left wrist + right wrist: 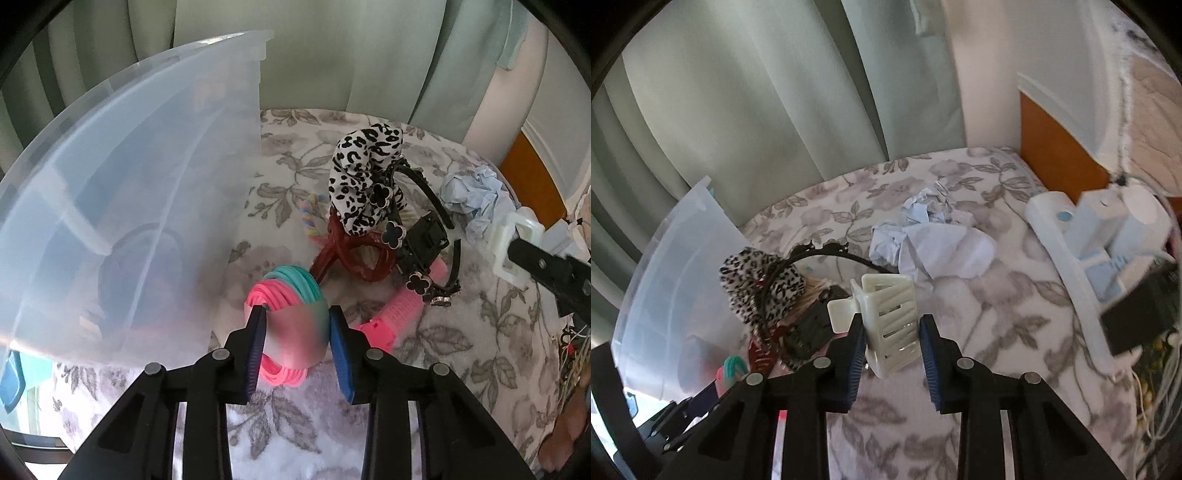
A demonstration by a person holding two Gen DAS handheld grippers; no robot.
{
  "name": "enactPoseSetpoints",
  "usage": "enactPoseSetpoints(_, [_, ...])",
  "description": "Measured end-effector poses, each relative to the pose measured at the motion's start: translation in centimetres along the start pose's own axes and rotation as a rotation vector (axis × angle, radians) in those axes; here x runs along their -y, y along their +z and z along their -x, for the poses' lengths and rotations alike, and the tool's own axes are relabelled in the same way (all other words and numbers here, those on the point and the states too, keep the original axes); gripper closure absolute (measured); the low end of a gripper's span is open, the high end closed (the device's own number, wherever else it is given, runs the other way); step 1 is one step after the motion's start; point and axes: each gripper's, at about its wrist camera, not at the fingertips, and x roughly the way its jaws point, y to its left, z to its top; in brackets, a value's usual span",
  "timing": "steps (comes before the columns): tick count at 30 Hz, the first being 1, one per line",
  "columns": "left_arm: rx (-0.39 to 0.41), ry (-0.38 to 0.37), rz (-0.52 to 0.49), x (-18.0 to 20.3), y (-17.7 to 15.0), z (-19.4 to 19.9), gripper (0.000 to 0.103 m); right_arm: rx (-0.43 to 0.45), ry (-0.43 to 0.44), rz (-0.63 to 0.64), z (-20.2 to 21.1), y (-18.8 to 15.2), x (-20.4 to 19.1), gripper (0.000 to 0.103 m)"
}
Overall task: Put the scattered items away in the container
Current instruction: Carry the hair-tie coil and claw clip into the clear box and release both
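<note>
Pickup step: left gripper (297,332) clamps hair ties (286,314), right gripper (892,341) grips white clip (886,314); next, container (122,177) at ten o'clock.

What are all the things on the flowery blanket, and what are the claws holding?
clear plastic container: one, see-through, at the left of the blanket
card of pink and teal hair ties: one, between the left claw's pads
white plastic hair clip: one, cream-white, between the right claw's pads
black-and-white leopard-print scrunchie: one, on top of the pile
dark red claw clip: one, under the scrunchie
black headband with clover shapes: one, in the pile
pink hair roller: one, beside the pile
crumpled pale blue paper: one heap, behind the pile
flowery blanket: one, white and grey
left claw: black, blue pads
right claw: black, blue pads
</note>
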Motion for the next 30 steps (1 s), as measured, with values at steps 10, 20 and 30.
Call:
enactPoseSetpoints(10, [0.009, -0.035, -0.011, 2.9, -2.7, 3.1, 0.069, 0.045, 0.013, -0.015, 4.4, -1.8, -0.7, 0.072])
enactPoseSetpoints(20, [0.12, -0.106, -0.053, 1.7, -1.0, 7.8, 0.069, 0.156, 0.037, 0.011, 9.9, -1.5, -2.8, 0.072])
enactPoseSetpoints(30, [0.263, -0.168, -0.028, 0.6, 0.3, 14.5, 0.069, 0.258, 0.081, 0.052, 15.2, -0.9, -5.6, 0.072])
